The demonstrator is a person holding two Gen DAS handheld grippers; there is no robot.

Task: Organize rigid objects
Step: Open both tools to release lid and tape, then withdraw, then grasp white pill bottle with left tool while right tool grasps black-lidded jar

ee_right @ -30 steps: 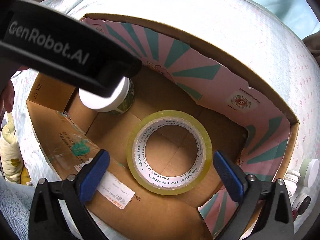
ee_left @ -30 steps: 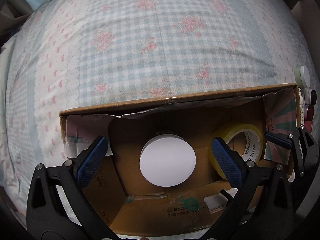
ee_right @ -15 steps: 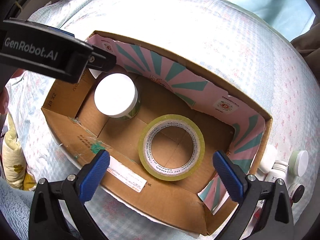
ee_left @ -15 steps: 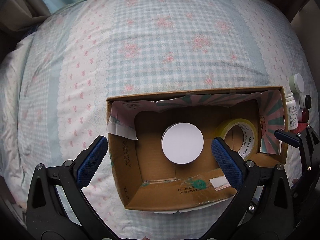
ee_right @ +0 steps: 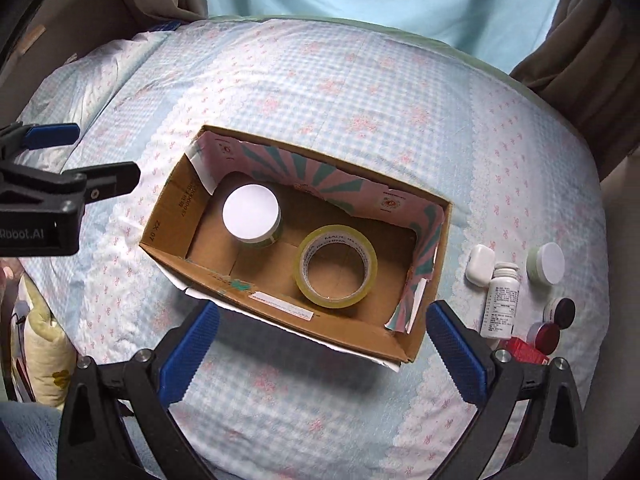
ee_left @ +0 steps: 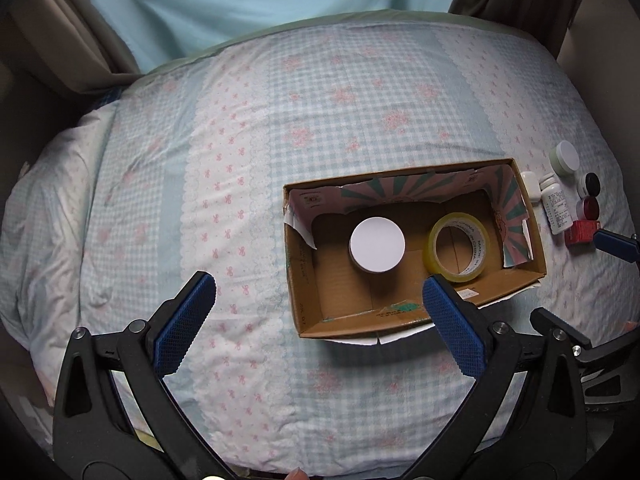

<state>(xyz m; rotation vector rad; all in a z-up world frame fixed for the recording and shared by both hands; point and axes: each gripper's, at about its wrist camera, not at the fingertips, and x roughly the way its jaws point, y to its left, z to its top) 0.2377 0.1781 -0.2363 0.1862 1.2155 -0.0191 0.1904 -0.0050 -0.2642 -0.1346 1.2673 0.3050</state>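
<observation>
Cardboard forms the open box [ee_right: 280,316] on the bed, and it is the collecting place: a white-lidded jar [ee_right: 251,217] stands upright toward its left end, and a roll of yellowish tape [ee_right: 335,265] lies flat toward the right, the two apart. Judging by that, sorting is partly done.

Just outside the box's right wall wait the loose items: a small white case [ee_right: 480,266], a white pill bottle [ee_right: 501,301] lying on its side, a pale green jar [ee_right: 546,263], a black-lidded pot [ee_right: 563,312], a red-lidded pot [ee_right: 546,336] and a red box [ee_right: 524,351].

Both tools hang above the checked bedspread [ee_left: 280,120]. The left gripper [ee_left: 318,320] is spread wide and empty; the right gripper [ee_right: 320,346] likewise, gripping nothing.

The right wrist view shows the loose cluster fully and the left tool from the side; the left wrist view pushes the cluster to its edge, with only a blue pad of the right tool showing there.
</observation>
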